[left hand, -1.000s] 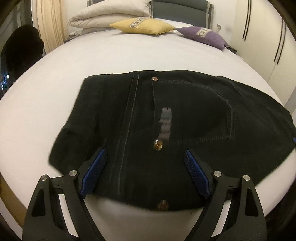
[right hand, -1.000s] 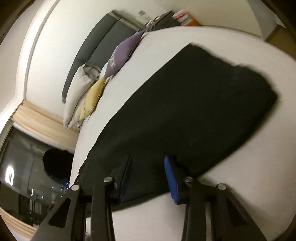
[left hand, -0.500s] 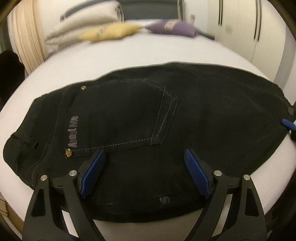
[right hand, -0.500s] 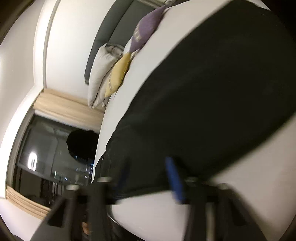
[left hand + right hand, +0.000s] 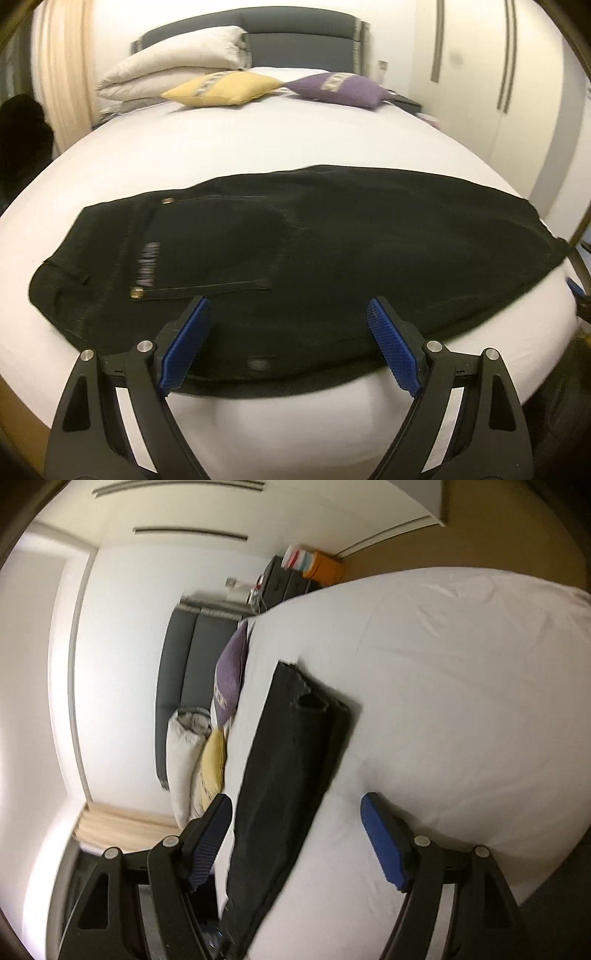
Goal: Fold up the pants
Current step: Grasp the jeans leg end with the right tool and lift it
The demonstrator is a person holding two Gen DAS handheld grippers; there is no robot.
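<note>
Black pants [image 5: 295, 251] lie flat, folded lengthwise, across the near part of a white bed [image 5: 258, 147], waistband and back pocket at the left, legs to the right. My left gripper [image 5: 288, 314] is open and empty, held just above the pants' near edge. In the right wrist view the pants [image 5: 288, 760] run away from me as a long dark strip with the leg hems at the far end. My right gripper [image 5: 295, 805] is open and empty, hovering over the pants' near part.
At the bed's head lie a yellow cushion [image 5: 221, 88], a purple cushion [image 5: 340, 88] and white pillows [image 5: 173, 70] against a grey headboard [image 5: 295, 37]. White wardrobe doors [image 5: 480, 74] stand at the right. A dark nightstand [image 5: 284, 579] stands beside the bed.
My right gripper has opened wide and swung round to look along the pants' length. My left gripper has stayed open and drawn back a little.
</note>
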